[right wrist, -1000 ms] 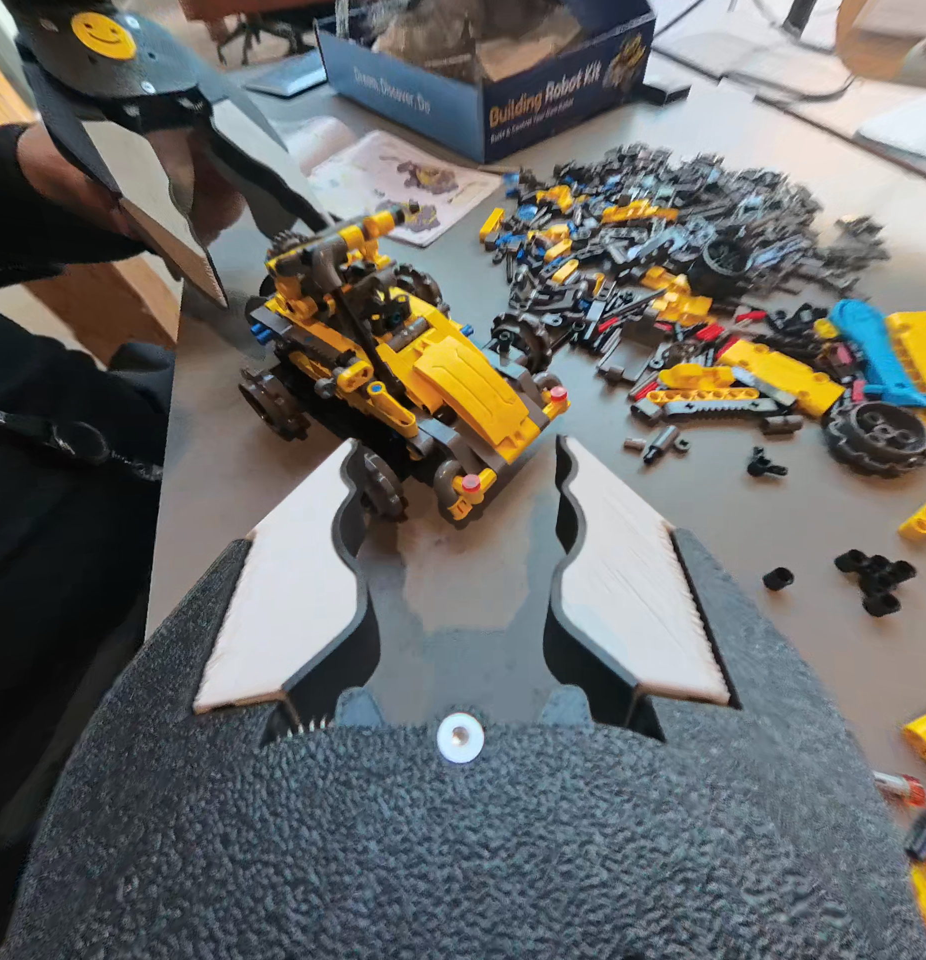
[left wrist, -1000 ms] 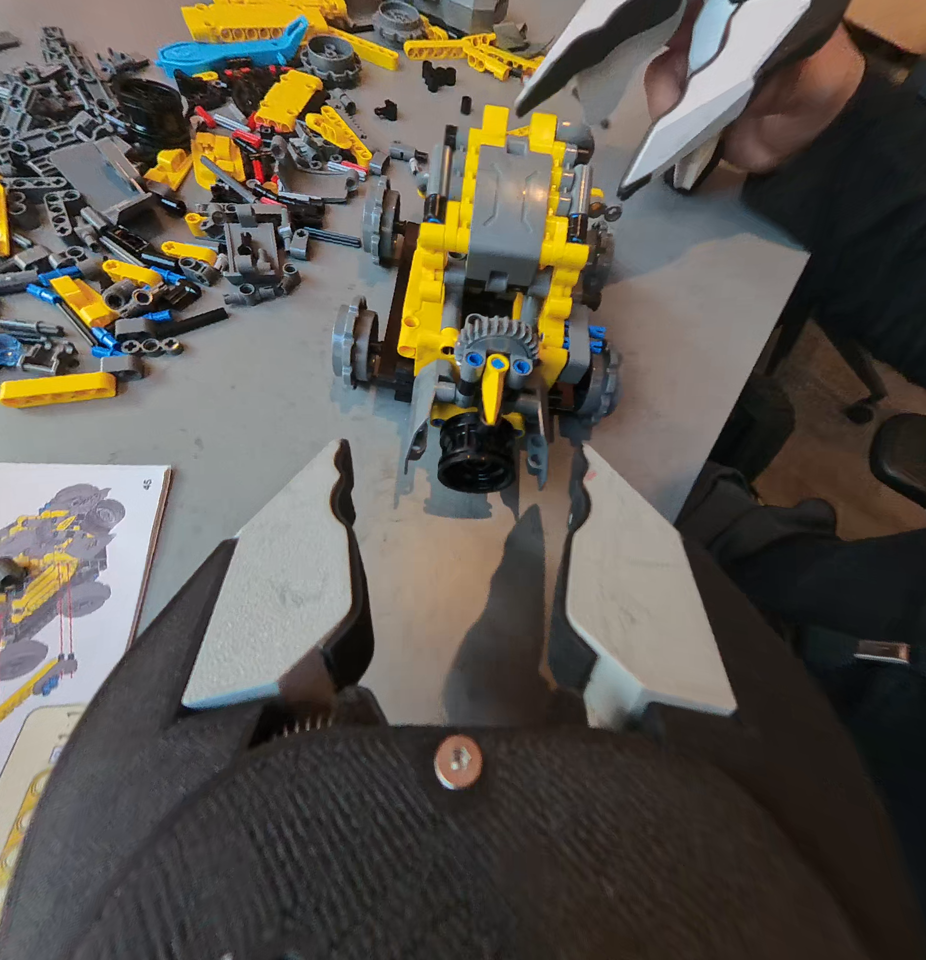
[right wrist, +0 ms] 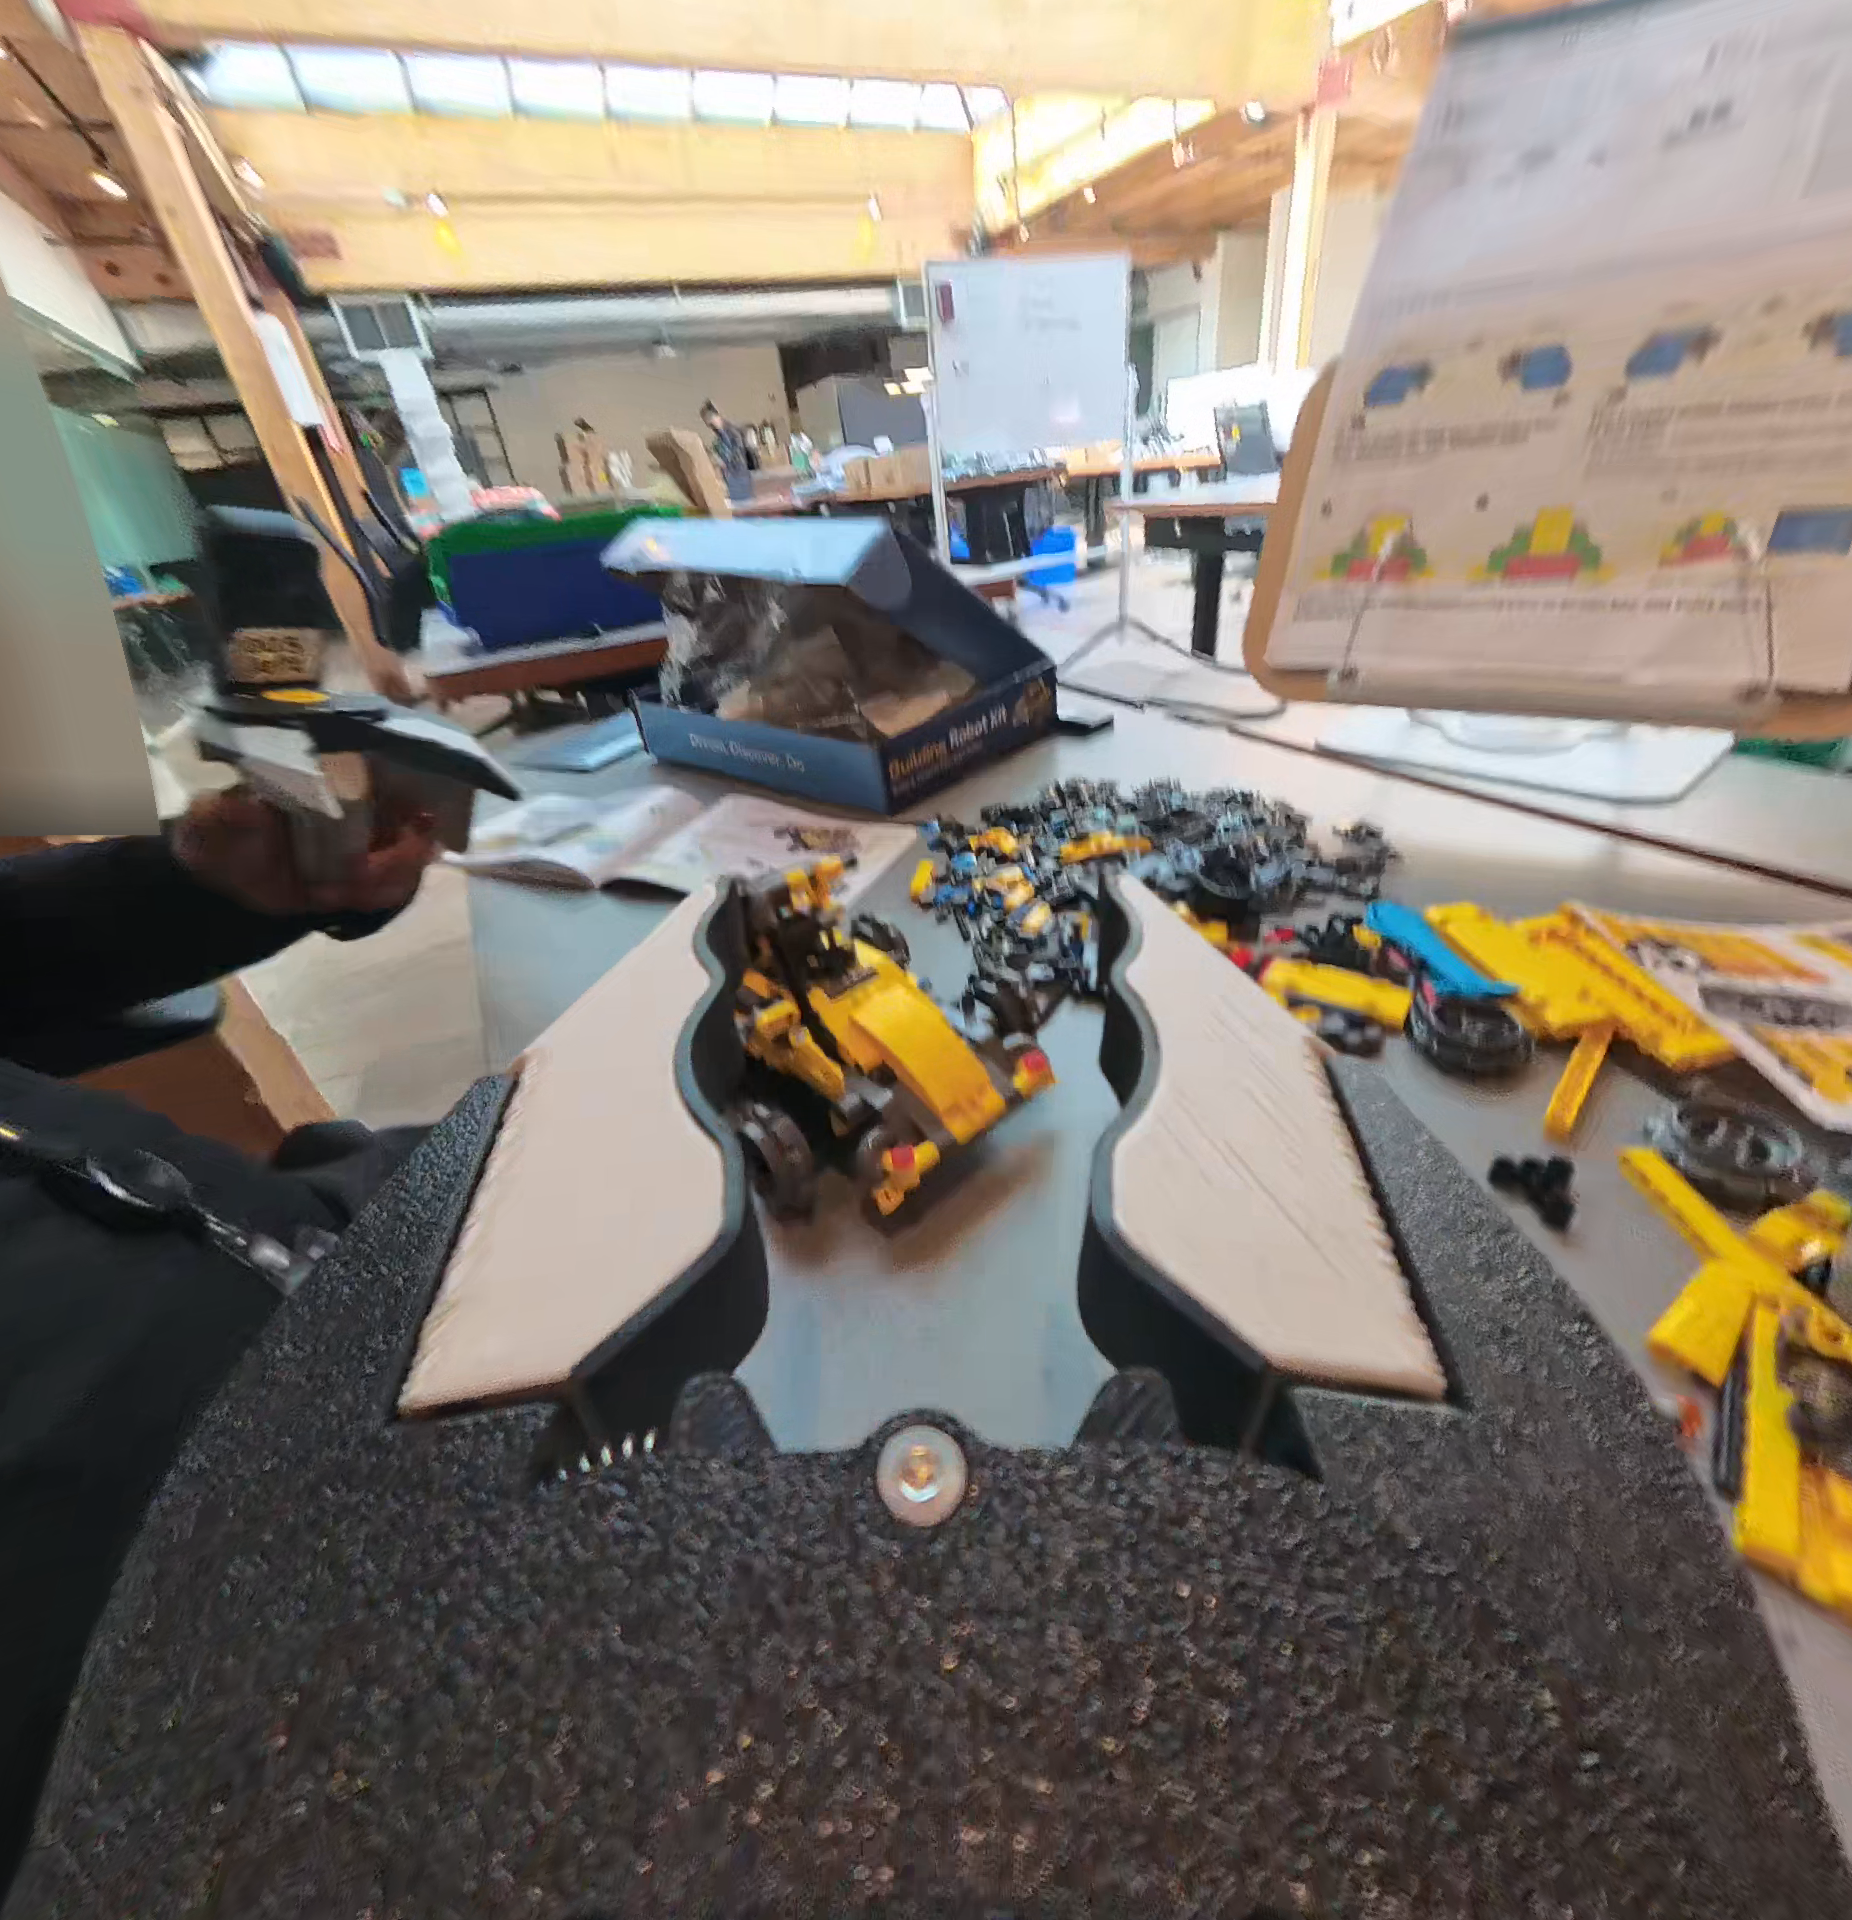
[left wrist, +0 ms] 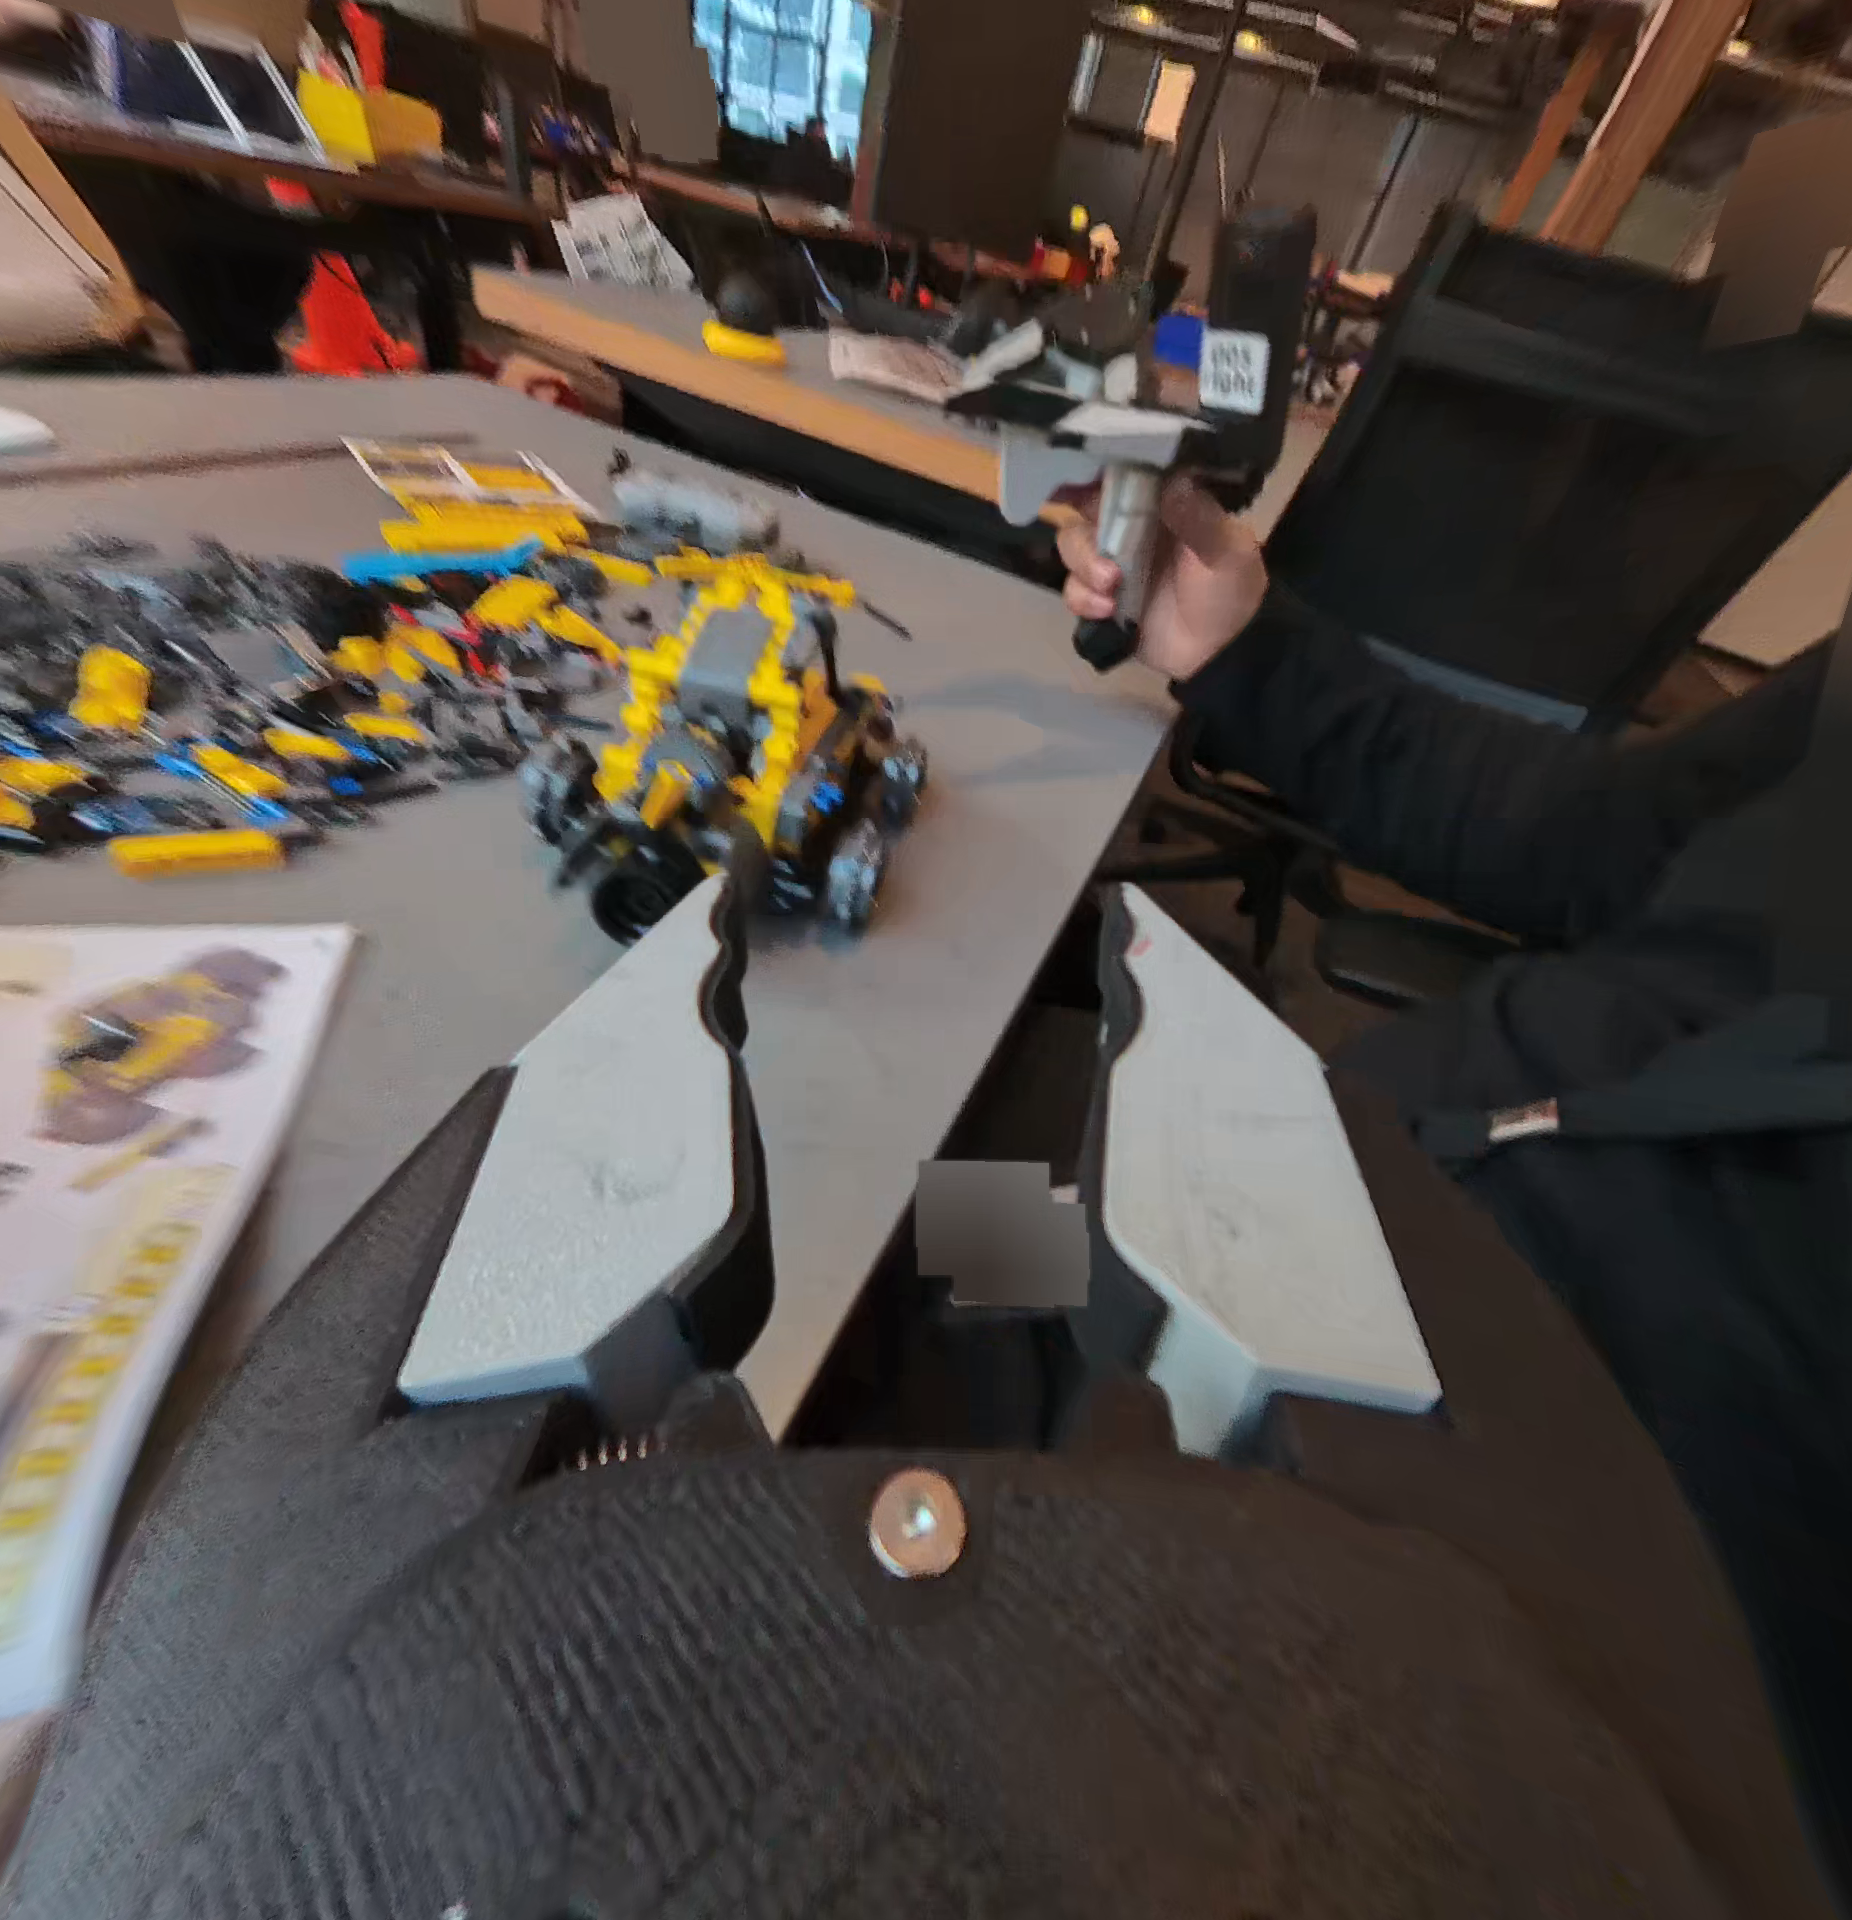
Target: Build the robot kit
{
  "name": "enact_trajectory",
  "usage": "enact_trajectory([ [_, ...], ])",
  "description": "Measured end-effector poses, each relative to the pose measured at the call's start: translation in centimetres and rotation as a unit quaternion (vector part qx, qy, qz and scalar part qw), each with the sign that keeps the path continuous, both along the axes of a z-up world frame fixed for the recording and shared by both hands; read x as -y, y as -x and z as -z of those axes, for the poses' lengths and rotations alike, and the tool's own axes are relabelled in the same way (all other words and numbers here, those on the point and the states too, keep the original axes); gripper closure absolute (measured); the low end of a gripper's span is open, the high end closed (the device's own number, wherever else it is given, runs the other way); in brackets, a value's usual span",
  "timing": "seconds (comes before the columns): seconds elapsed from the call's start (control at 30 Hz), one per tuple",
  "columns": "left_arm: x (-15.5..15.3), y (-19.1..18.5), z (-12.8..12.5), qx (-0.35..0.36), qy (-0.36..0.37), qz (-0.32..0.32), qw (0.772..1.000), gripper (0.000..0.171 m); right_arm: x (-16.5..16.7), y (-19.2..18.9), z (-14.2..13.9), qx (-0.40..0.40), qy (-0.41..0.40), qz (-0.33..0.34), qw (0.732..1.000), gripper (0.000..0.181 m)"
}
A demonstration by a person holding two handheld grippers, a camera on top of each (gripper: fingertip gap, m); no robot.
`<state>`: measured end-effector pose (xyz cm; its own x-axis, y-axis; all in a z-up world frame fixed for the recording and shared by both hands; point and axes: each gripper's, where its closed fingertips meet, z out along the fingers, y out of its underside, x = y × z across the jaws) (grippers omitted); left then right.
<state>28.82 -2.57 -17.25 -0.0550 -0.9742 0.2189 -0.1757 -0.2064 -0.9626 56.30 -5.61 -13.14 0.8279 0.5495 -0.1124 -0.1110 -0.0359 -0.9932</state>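
Observation:
A yellow and grey brick-built vehicle stands on the grey table near its right edge. It also shows in the right wrist view, seen between the fingers but farther off on the table. My left gripper is open and empty, raised over the table edge, short of the vehicle. My right gripper is open and empty, raised above the table. Each gripper shows in the other's view, held up in a hand: the right one and the left one.
Loose yellow, black and blue parts are spread left of the vehicle and also show in the right wrist view. An instruction booklet lies at the front left. An open blue box and a propped sheet stand at the back. The tips of one gripper are about 30 cm away from the tips of the other.
Both grippers have lifted away from the vehicle and tilted up, so the room shows behind the table. Both stay open. The vehicle has not moved.

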Motion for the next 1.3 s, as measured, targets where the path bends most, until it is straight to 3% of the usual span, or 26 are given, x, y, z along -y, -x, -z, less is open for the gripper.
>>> enact_trajectory([
  [0.13,5.2,-1.1,5.3,-0.051,0.046,0.062,0.996,0.108,-1.6,0.6,6.2,0.064,0.073,0.031,0.995,0.114],
  [0.23,7.7,-1.5,6.9,-0.056,0.052,0.094,0.993,0.112,-2.5,0.7,7.3,0.102,0.097,0.047,0.989,0.114],
  [0.37,8.7,-1.8,8.5,-0.087,0.026,0.128,0.988,0.114,-3.5,-0.3,6.8,0.082,0.090,0.075,0.990,0.110],
  [0.7,5.0,0.0,8.2,-0.091,-0.067,0.079,0.990,0.128,-4.9,-3.6,6.2,0.107,0.066,0.195,0.973,0.097],
  [0.87,4.2,0.3,8.4,-0.087,-0.013,0.073,0.993,0.134,-5.8,-4.5,5.2,0.127,0.033,0.239,0.962,0.099],
  [1.07,3.6,0.8,8.5,-0.083,0.003,0.072,0.994,0.135,-6.7,-4.8,6.0,0.144,0.054,0.253,0.955,0.099],
  [1.3,3.6,0.5,8.7,-0.094,0.006,0.060,0.994,0.137,-5.8,-4.4,4.9,0.137,0.025,0.249,0.958,0.115],
])
